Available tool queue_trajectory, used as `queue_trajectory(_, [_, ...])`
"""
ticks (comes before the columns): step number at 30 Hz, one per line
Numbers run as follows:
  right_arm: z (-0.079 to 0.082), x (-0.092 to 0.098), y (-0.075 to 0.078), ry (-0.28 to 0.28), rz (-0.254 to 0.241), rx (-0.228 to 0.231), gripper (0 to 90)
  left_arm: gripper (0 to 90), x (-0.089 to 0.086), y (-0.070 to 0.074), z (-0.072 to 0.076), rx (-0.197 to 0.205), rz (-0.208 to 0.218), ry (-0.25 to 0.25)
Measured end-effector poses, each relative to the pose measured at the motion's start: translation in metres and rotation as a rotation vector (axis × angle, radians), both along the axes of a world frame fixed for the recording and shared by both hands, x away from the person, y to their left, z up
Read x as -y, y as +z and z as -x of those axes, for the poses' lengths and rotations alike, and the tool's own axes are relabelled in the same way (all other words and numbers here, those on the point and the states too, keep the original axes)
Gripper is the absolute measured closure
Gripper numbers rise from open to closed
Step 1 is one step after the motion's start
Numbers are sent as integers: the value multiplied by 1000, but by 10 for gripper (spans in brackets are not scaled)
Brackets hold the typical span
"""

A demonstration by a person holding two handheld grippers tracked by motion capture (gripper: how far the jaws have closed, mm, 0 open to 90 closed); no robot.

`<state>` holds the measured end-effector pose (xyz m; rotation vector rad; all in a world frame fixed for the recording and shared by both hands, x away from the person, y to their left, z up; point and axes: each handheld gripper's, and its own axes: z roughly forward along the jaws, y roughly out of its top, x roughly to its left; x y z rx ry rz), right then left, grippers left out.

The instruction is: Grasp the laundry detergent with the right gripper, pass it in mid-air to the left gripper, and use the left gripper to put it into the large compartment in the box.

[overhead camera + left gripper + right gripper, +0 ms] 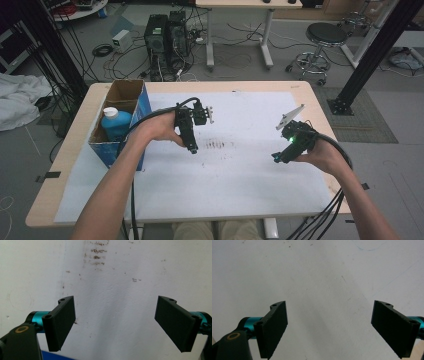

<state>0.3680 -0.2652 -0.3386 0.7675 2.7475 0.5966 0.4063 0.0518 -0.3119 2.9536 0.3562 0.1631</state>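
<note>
high view: blue bottle (pixel 116 123) in box (pixel 145 107) at table's left edge; left gripper (pixel 193 148) nearer, both grippers w/ jaws spread, empty; right gripper (pixel 276 157) well apart.

Even, soft overhead light; faint shadows on white sheet (pixel 240 165); gripper views slightly blurred, perhaps mild edge distortion.

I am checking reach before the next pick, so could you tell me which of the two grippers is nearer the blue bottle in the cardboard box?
The left gripper: it hangs beside the cardboard box holding the blue bottle, while the right gripper is across the table.
</note>
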Motion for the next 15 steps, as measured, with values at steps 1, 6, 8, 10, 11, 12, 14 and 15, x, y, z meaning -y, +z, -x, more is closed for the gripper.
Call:
queue_trajectory(1, [0,0,0,-2,1,0,129,170,0,0,0,0,-1,0])
queue_trajectory(6, [0,1,0,-3,0,1,129,170,2,-1,0,3,-5,-2])
queue_trajectory(8, [0,1,0,-3,2,0,129,170,3,-2,1,0,-10,-2])
queue_trajectory(10, [0,1,0,-3,1,1,129,170,3,-2,1,2,-9,-1])
queue_trajectory(11, [0,1,0,-5,3,-1,129,170,3,-2,1,2,-9,-2])
queue_trajectory(12, [0,1,0,1,4,2,128,170,3,-2,1,3,-7,-3])
queue_trajectory(14, [1,0,0,-2,3,1,129,170,3,-1,2,6,-1,-3])
queue_trajectory(15, [1,0,0,-3,2,2,129,170,2,0,2,9,4,-2])
